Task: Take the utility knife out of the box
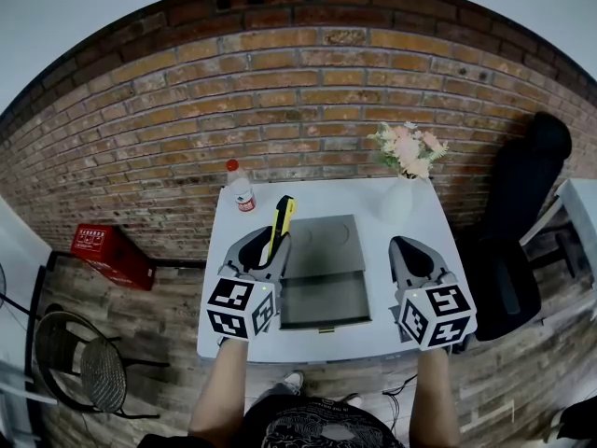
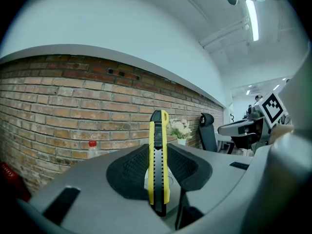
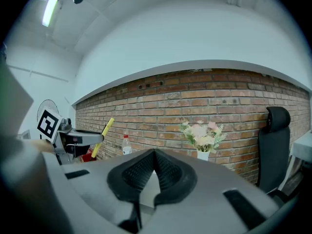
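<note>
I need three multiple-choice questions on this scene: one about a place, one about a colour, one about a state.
1. Where is the utility knife? A in the box; B between the left gripper's jaws; C beside the vase.
2. What colour is the bottle's cap? A red; B blue; C green.
3. How is the right gripper? A shut, empty; B holding the knife; C wide open.
Answers: B, its jaws clamp the knife; A, the cap shows red; A, its jaws meet on nothing.

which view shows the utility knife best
Left gripper view: the utility knife stands upright, close and sharp, clamped in the left gripper. The head view shows it small, beside the box. The right gripper view catches only a thin yellow sliver at far left.
</note>
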Demonstrator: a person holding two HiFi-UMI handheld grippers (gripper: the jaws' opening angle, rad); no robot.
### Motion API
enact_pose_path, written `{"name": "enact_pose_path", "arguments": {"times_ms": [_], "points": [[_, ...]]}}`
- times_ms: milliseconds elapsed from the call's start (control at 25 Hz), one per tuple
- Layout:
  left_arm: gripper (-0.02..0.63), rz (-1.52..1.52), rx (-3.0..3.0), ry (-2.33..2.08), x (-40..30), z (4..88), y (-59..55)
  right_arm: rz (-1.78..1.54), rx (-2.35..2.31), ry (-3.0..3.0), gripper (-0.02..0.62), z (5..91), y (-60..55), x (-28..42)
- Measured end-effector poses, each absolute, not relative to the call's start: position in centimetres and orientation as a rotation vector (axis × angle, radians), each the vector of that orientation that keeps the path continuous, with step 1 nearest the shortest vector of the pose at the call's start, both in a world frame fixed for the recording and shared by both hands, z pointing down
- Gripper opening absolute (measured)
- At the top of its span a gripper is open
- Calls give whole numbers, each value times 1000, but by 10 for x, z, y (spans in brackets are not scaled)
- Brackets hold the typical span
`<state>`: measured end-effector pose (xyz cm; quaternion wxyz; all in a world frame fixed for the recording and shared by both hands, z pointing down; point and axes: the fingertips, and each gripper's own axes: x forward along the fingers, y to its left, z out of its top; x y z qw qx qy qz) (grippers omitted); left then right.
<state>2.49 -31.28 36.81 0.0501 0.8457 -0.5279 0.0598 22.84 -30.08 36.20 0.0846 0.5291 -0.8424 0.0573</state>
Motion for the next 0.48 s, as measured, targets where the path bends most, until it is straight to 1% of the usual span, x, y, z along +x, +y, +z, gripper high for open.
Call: {"name": "enact_pose_path", "arguments": {"times_ms": [480], "points": [[127, 202, 2594, -1590, 30, 369, -315, 159, 1570, -2521, 18, 360, -302, 226]]}}
